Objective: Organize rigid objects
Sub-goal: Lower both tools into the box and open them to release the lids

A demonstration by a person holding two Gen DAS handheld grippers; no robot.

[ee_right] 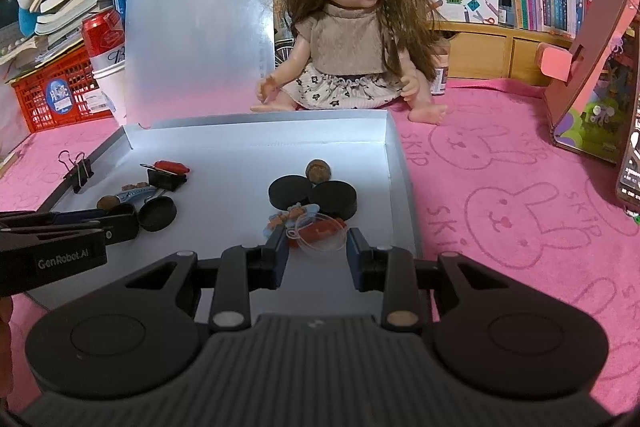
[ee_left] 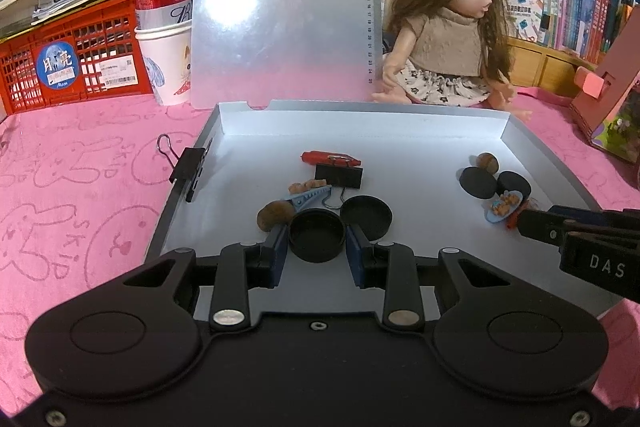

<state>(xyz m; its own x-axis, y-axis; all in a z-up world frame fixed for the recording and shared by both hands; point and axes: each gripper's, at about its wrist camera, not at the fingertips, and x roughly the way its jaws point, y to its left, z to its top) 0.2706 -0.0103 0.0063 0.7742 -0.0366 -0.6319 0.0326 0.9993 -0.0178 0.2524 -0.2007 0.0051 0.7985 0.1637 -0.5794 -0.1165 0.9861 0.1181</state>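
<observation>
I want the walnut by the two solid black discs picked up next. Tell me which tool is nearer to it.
Right. The right tool is in the same half of the tray, just short of the discs in front of that walnut. The left tool is across the tray, clamped on a black cap.

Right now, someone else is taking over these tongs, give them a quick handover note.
Left tongs: closed on a black round lid in the white tray.
Right tongs: astride a clear disc and a red piece; grip on it not clear.
In the tray: two walnuts, binder clip, red clip, blue hair clips, a second lid, two black pucks.
Another binder clip sits on the tray's left wall.
Done: nothing visibly grouped.
Left: sort everything.
</observation>
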